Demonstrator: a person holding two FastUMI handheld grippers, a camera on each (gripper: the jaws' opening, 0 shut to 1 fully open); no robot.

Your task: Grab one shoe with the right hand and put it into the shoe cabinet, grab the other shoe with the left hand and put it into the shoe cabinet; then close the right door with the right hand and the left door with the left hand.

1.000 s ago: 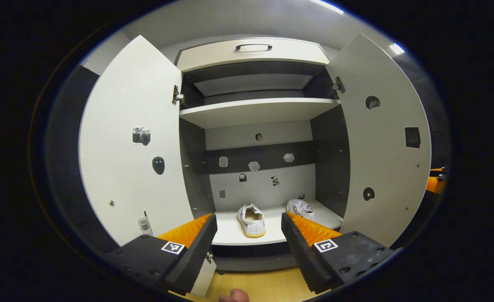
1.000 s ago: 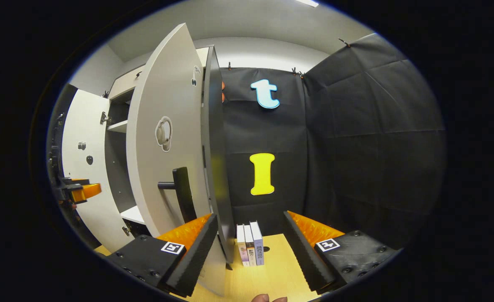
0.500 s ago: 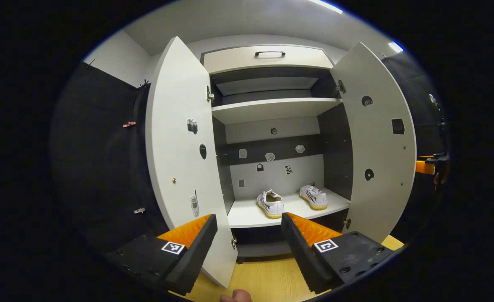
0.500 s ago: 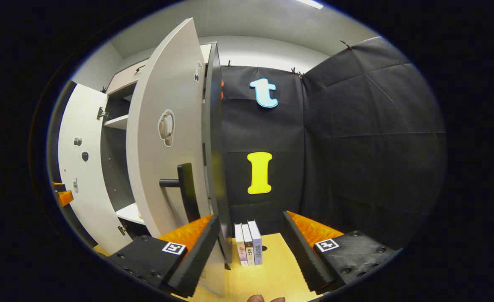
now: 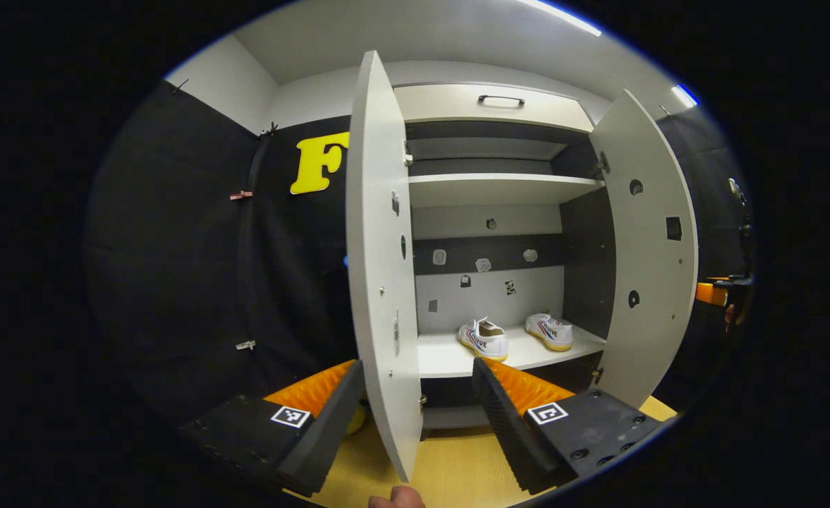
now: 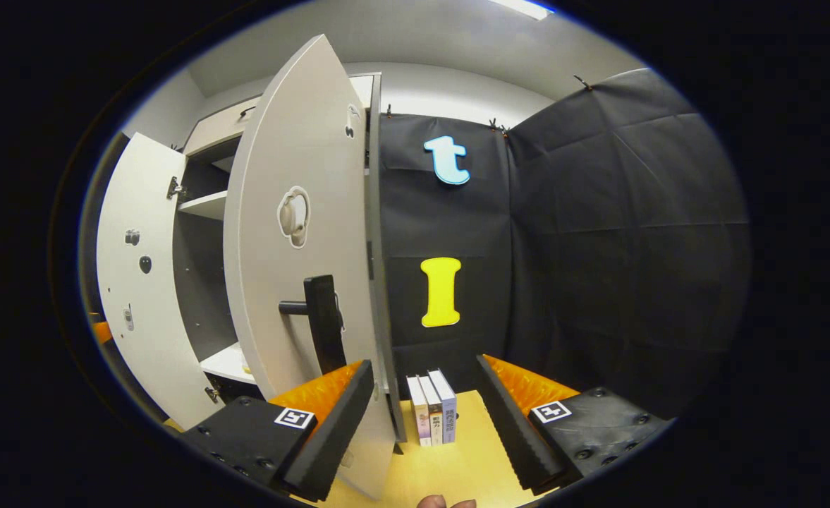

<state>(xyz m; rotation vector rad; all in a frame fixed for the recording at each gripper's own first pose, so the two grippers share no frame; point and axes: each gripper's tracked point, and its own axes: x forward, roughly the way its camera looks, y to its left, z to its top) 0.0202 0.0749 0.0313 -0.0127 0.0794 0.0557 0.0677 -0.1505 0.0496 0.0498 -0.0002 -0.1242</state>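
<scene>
Left gripper view: left claw (image 5: 418, 395) spread, left door (image 5: 384, 268) edge between fingers; shoes (image 5: 484, 339) on shelf beyond

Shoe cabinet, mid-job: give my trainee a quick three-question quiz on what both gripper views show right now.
1. True or false: both shoes sit on the lower shelf of the cabinet.
2. The right door is: A) closed B) open C) missing.
3. Fill in: beyond the right gripper, three ____ stand on the floor.

Key: 1 true; 2 B; 3 books.
</scene>
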